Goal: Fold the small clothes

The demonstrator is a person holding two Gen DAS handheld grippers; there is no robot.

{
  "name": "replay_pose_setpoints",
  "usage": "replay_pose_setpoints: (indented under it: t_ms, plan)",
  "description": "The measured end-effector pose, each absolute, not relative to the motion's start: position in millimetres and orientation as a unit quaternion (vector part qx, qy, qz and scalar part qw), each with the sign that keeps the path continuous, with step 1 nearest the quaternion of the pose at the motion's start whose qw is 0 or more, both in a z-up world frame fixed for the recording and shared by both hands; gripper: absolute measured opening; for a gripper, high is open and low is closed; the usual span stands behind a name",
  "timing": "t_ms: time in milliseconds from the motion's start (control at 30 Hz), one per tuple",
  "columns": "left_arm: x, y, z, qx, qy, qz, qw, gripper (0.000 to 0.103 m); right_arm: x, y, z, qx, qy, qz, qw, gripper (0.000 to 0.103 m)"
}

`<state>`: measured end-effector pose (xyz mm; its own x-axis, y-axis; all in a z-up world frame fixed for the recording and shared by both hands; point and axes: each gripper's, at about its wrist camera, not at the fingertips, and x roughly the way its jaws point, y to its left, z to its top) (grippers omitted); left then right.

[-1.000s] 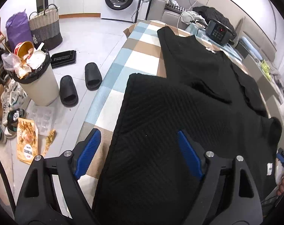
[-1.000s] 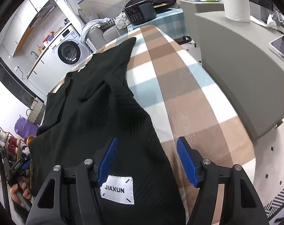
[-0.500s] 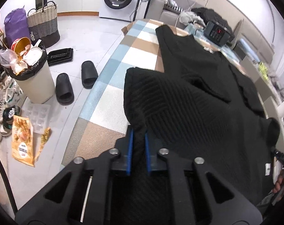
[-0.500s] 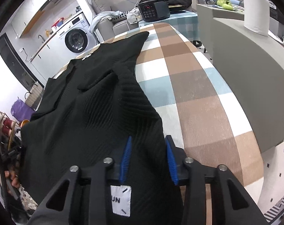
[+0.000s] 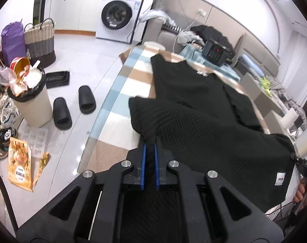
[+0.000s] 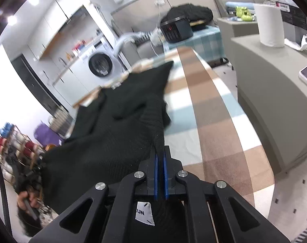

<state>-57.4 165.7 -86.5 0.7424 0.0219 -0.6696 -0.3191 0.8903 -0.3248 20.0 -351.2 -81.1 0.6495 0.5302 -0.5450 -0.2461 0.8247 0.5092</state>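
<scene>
A black knit garment (image 5: 204,109) lies lengthwise on a checked ironing board (image 5: 117,101). Its near hem is lifted off the board. My left gripper (image 5: 149,149) is shut on the hem's left corner. My right gripper (image 6: 160,160) is shut on the hem's right corner of the same garment (image 6: 121,125), above the board (image 6: 210,121). A white label (image 6: 144,212) hangs under the right gripper; it also shows in the left wrist view (image 5: 280,179). The far end of the garment still rests on the board.
Left of the board on the floor stand a full bin (image 5: 29,99), black slippers (image 5: 74,105), a snack bag (image 5: 18,162) and a woven basket (image 5: 40,40). A grey counter (image 6: 275,93) with a paper roll (image 6: 270,26) is to the right. A black appliance (image 5: 216,53) sits beyond the board.
Both grippers went from open around the near hem to shut on it. They have since lifted the hem off the board and carried it forward.
</scene>
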Motion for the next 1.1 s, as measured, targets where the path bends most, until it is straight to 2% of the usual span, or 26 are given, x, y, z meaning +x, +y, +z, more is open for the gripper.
replay_pose_setpoints:
  t_ms: [167, 400, 633, 833, 900, 933, 967, 1000, 1033, 1067, 1100]
  plan:
    - [-69, 168, -59, -0.224, 0.315, 0.078, 0.919, 0.004, 14, -358, -57, 0.236, 0.297, 0.234, 0.895, 0.004]
    - [-44, 188, -45, -0.250, 0.287, 0.075, 0.922, 0.004, 47, -361, -44, 0.263, 0.278, 0.197, 0.903, 0.004]
    - [31, 209, -62, -0.258, 0.312, 0.081, 0.911, 0.004, 117, -331, -48, 0.249, 0.307, 0.149, 0.906, 0.004]
    - [88, 218, -95, -0.269, 0.354, 0.101, 0.890, 0.005, 179, -310, -83, 0.253, 0.361, 0.107, 0.891, 0.006]
    - [99, 222, -109, -0.282, 0.374, 0.114, 0.876, 0.012, 191, -307, -96, 0.245, 0.389, 0.089, 0.883, 0.014]
    - [102, 223, -113, -0.283, 0.385, 0.121, 0.870, 0.022, 191, -308, -98, 0.245, 0.398, 0.088, 0.880, 0.019]
    - [101, 224, -117, -0.280, 0.389, 0.130, 0.868, 0.037, 187, -311, -101, 0.245, 0.400, 0.093, 0.878, 0.028]
    - [99, 223, -120, -0.278, 0.388, 0.138, 0.868, 0.045, 183, -313, -102, 0.243, 0.398, 0.093, 0.880, 0.034]
    - [95, 224, -123, -0.275, 0.384, 0.144, 0.869, 0.058, 177, -315, -103, 0.239, 0.394, 0.091, 0.883, 0.045]
    - [92, 224, -126, -0.273, 0.381, 0.147, 0.871, 0.061, 170, -319, -104, 0.233, 0.392, 0.090, 0.886, 0.050]
    - [92, 224, -130, -0.274, 0.384, 0.142, 0.870, 0.061, 167, -321, -107, 0.228, 0.396, 0.091, 0.885, 0.050]
